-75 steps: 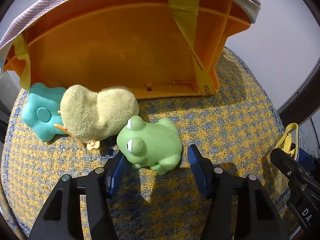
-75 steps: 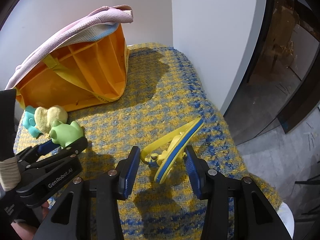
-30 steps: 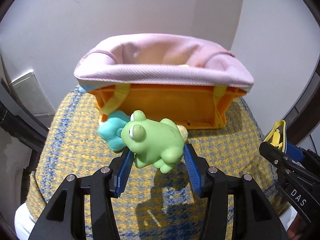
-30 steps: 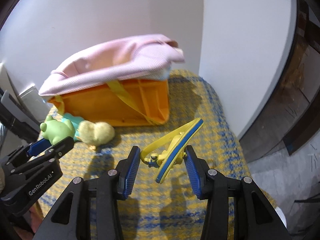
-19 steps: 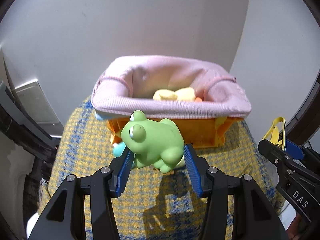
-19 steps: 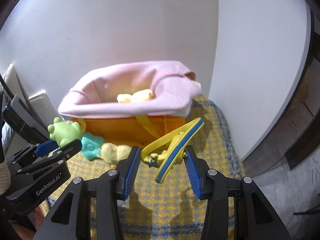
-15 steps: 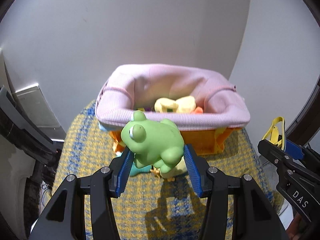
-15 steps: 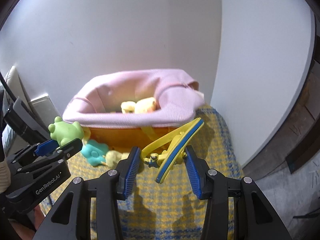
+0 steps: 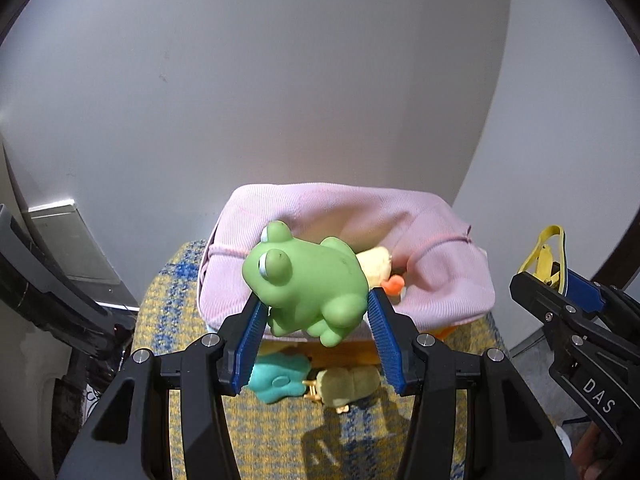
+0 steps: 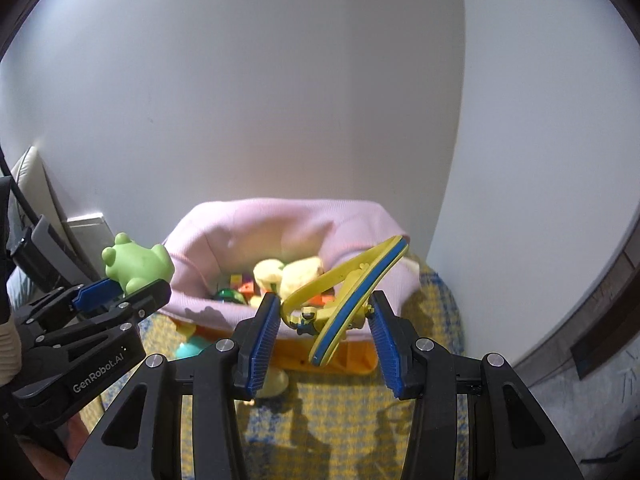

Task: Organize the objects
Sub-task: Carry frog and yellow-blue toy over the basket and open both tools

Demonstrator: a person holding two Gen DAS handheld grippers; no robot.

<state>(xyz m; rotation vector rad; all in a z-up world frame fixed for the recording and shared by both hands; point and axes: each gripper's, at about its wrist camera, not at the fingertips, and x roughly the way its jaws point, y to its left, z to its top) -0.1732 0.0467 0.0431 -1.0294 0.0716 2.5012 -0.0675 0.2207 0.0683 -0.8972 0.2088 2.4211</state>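
Both grippers, left (image 9: 314, 310) clamping the frog (image 9: 306, 282) and right (image 10: 324, 320) apparently pinching the sandal (image 10: 352, 288), now sit higher, near the basket (image 10: 280, 224).

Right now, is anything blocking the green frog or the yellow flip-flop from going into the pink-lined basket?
Nothing visible does. The frog in the left gripper and the flip-flop in the right gripper are both held in front of the basket, whose open top shows only toys lying low inside.

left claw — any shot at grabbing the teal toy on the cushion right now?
Probably not. The left claw is shut on the green frog, so it has no free grip. The teal toy lies below it beside the orange basket.
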